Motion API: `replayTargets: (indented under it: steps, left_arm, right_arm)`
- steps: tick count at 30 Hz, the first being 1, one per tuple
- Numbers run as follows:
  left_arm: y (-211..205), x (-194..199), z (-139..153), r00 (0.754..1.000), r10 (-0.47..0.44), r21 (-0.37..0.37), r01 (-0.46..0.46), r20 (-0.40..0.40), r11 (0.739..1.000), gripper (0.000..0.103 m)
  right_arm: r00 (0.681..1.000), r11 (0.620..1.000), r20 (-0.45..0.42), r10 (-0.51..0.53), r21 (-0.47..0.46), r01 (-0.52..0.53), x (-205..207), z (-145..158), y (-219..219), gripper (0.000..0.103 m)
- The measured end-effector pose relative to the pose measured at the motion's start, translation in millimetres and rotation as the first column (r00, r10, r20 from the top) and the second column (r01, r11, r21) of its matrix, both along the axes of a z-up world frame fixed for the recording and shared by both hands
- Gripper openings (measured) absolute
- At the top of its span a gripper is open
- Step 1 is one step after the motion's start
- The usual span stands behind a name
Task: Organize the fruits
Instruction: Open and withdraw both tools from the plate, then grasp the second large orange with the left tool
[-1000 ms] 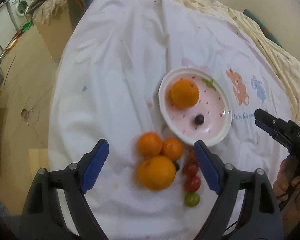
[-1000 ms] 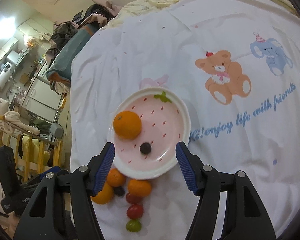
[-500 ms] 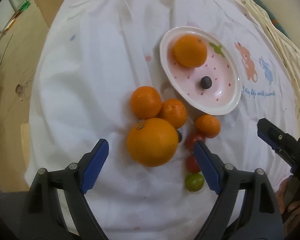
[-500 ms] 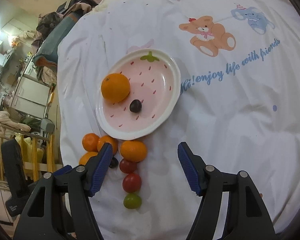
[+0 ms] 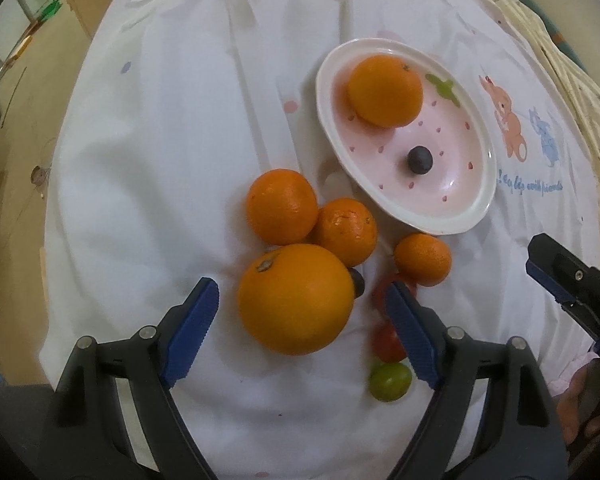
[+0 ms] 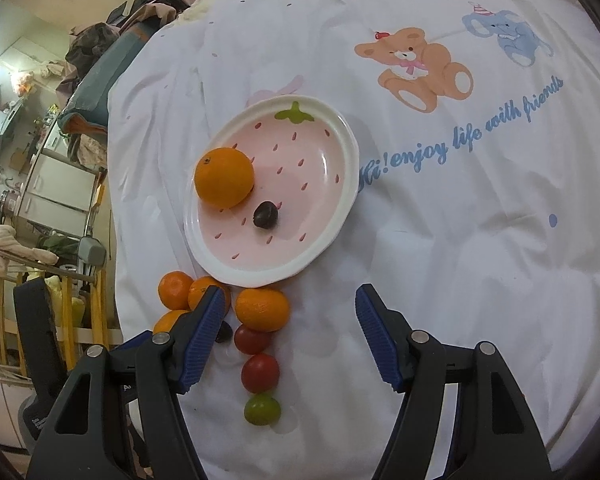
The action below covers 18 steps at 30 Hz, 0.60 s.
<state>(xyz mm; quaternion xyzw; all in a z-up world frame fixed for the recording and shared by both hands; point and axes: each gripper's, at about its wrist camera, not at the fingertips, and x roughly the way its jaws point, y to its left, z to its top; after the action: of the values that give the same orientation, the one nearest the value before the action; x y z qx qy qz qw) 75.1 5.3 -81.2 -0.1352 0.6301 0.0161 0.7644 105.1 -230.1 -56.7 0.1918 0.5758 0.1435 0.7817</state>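
A pink strawberry plate (image 5: 476, 148) (image 6: 340, 136) holds an orange (image 5: 385, 90) (image 6: 224, 178) and a dark grape (image 5: 419, 160) (image 6: 265, 215). Beside it on the white cloth lie a big orange (image 5: 296, 298), three small mandarins (image 5: 281, 206) (image 5: 346, 230) (image 5: 422, 258), another dark grape (image 5: 358, 282), two red tomatoes (image 6: 252, 339) (image 6: 260, 372) and a green one (image 5: 390, 381) (image 6: 262, 409). My left gripper (image 5: 302, 334) is open, its fingers either side of the big orange. My right gripper (image 6: 288, 338) is open and empty above the tomatoes.
The cloth (image 6: 460, 200) has bear and elephant prints and covers a round table. Its edge drops to the floor on the left (image 5: 16, 128). Furniture and clutter (image 6: 40, 160) stand beyond. The right gripper's body shows at right in the left wrist view (image 5: 572, 284).
My left gripper has moved down and forward, so the big orange now sits between its open fingers. My right gripper has pulled back from the plate toward the tomatoes.
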Motion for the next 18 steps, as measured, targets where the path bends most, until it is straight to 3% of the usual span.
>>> replayTargets:
  steps: [3,4,5,6,18]
  left_arm:
    - [-1,1,-8,0.999,-0.003,0.005,0.003,-0.032,1.000,0.080]
    - [-2,1,-11,0.999,-0.001,0.007,0.002,-0.044,1.000,0.076]
    - [-1,1,-13,0.999,0.002,0.007,-0.001,-0.054,1.000,0.063]
    - [0,1,-13,0.999,0.010,0.022,-0.009,-0.052,1.000,0.059]
    - [-1,-13,3,1.000,-0.021,0.025,0.021,-0.017,0.999,0.054]
  right_arm:
    - [1.000,1.000,0.001,-0.005,0.005,0.005,0,1,-2,0.070]
    - [1.000,1.000,0.001,-0.004,0.004,0.004,0,1,-2,0.070]
    - [1.000,1.000,0.002,-0.005,0.003,0.005,0,1,-2,0.070]
    - [1.000,1.000,0.002,-0.007,0.003,0.007,0,1,-3,0.070]
    - [1.000,1.000,-0.006,-0.004,-0.008,0.004,1,1,-1,0.070]
